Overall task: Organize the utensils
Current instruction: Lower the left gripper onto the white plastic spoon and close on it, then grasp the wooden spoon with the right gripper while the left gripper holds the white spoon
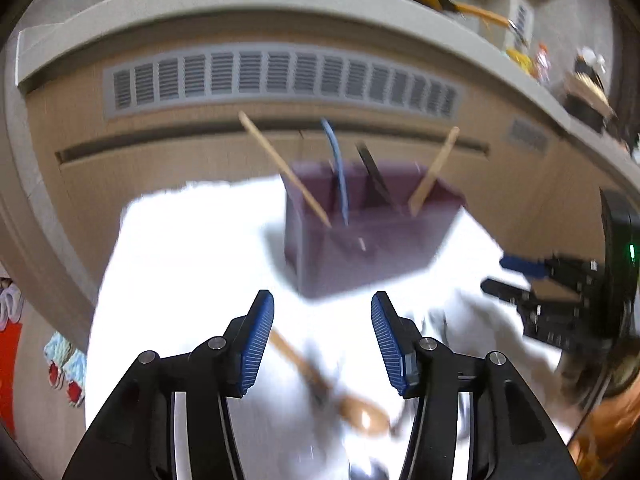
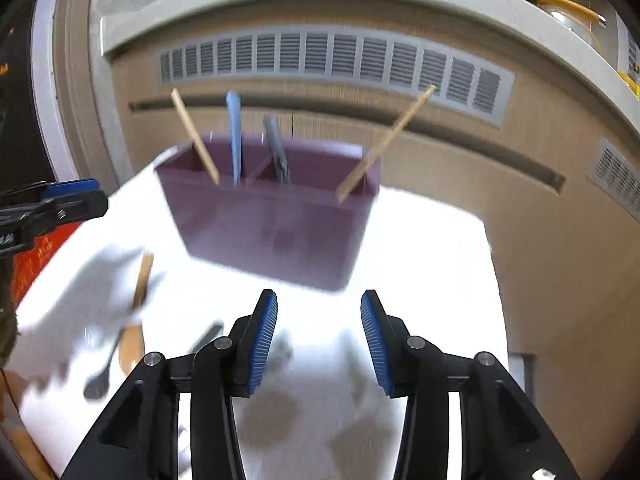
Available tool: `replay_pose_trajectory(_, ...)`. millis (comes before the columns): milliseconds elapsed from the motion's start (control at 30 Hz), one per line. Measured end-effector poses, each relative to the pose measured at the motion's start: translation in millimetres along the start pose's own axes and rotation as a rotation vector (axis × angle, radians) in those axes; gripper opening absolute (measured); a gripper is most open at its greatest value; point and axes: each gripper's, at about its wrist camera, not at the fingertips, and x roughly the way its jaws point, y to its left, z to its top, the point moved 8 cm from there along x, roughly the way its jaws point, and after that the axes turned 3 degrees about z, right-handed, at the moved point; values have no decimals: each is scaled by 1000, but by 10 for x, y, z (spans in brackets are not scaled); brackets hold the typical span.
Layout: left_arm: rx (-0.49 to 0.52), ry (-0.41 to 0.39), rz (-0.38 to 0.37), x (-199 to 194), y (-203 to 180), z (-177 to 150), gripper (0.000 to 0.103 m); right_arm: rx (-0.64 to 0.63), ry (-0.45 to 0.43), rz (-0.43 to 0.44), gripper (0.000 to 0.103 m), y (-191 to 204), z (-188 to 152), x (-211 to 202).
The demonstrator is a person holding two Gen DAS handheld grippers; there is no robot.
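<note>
Blue-padded fingers [image 1: 260, 344] on my left gripper [image 1: 322, 340] stand wide apart, holding nothing; my right gripper [image 2: 319, 338] is likewise spread and empty. At twelve o'clock sits the purple caddy [image 2: 272, 224] with upright utensils. On the white surface [image 1: 192, 248], a wooden spoon [image 1: 336, 392] lies between my left fingers.

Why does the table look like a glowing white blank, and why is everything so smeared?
In the left wrist view the white table surface is overexposed, and the wooden spoon lying on it is motion-blurred. In the right wrist view the purple plastic utensil holder is also smeared, and the fisheye lens bends the vent grille.
</note>
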Motion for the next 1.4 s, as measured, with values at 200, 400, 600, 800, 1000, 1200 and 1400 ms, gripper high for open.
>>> replay_pose_trajectory(200,75,111,-48,-73,-173,-630,57,43,44,11,63,-17,-495,-212)
replay_pose_trajectory(400,-16,175,-44,-51,-59,-934,57,69,68,42,70,95,-680,-288)
replay_pose_trajectory(600,-83,180,30,3,157,-965,57,65,101,61,70,203,-852,-243)
replay_pose_trajectory(800,-105,202,54,157,202,-1030,57,69,117,80,70,250,-923,-194)
replay_pose_trajectory(1000,-85,177,91,148,178,-1000,38,60,124,83,71,279,-937,-197)
replay_pose_trajectory(1200,-86,104,95,-68,194,-883,37,44,123,82,72,316,-913,-206)
replay_pose_trajectory(1400,-86,30,88,-302,199,-722,37,32,111,94,72,417,-744,-162)
